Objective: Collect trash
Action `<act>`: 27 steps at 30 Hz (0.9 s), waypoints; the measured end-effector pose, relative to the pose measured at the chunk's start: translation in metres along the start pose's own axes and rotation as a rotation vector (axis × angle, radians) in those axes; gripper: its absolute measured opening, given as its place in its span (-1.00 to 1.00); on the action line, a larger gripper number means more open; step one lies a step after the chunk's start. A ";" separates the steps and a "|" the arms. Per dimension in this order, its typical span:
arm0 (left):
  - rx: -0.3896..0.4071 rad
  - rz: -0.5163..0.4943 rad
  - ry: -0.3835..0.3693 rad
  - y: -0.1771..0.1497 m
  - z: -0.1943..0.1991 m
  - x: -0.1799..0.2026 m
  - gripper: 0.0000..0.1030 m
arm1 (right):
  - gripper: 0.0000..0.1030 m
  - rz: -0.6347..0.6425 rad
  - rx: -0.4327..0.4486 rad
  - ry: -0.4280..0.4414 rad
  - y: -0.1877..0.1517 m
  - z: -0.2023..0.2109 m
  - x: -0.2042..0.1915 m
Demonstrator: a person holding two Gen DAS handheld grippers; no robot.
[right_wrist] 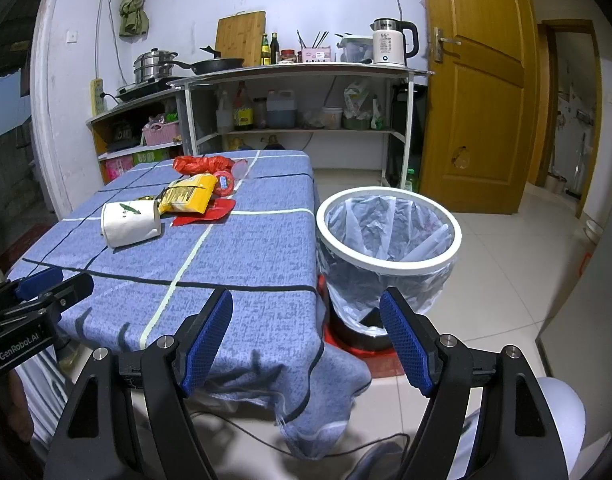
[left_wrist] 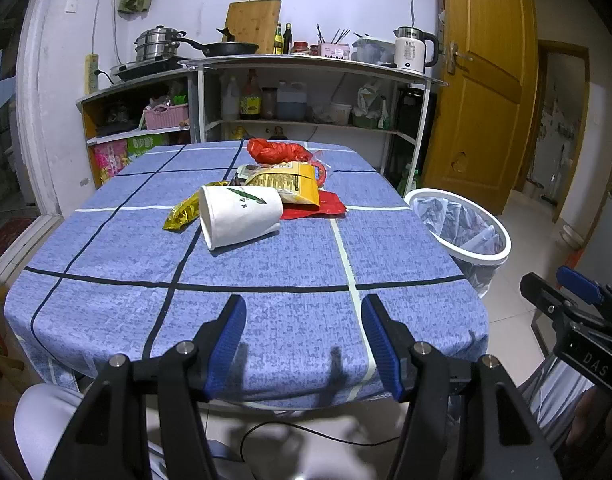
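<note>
Item: litter heap on the desk (left_wrist: 266, 320), blue checked cloth, centre of the left wrist view and left of centre in the right wrist view. Left tool (left_wrist: 304, 340): fingers spread, nothing between them, poised over the desk's near edge at lower centre. Right tool (right_wrist: 306, 340): fingers spread, likewise empty, low in its frame between the desk corner and the bin (right_wrist: 389, 232). Step in hand, as judged: first approach to the heap, nothing yet collected. Advice: start with the paper cup (left_wrist: 242, 214), nearest and freest; close across its side wall gently, since it would probably crush or roll; carry it to the bin standing on the floor just beside the desk's right edge. Contents: white paper cup lying on its side, green leaf print, mouth toward the camera; gold foil wrapper (left_wrist: 184, 212) touching its left side; yellow snack bag (left_wrist: 294, 184) behind it, printed panel up; flat red wrapper (left_wrist: 325, 206) beneath the bag; crumpled red plastic bag (left_wrist: 278, 151) at the far end. Bin: white rim, clear liner.
</note>
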State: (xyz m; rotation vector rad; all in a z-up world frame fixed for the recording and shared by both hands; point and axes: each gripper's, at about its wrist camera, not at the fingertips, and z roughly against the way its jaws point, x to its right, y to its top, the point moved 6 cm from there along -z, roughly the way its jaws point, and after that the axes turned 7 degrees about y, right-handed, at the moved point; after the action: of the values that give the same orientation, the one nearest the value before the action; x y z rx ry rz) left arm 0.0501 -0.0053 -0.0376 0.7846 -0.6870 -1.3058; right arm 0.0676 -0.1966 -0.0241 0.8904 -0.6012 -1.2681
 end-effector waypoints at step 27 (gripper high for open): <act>-0.044 0.025 -0.004 0.024 -0.049 -0.035 0.24 | 0.48 0.084 -0.035 0.111 0.026 -0.051 -0.028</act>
State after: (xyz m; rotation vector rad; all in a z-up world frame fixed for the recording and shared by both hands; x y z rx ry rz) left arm 0.0980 0.0372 -0.0464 0.7360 -0.6670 -1.2956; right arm 0.1172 -0.1563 -0.0281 0.8914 -0.5215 -1.1429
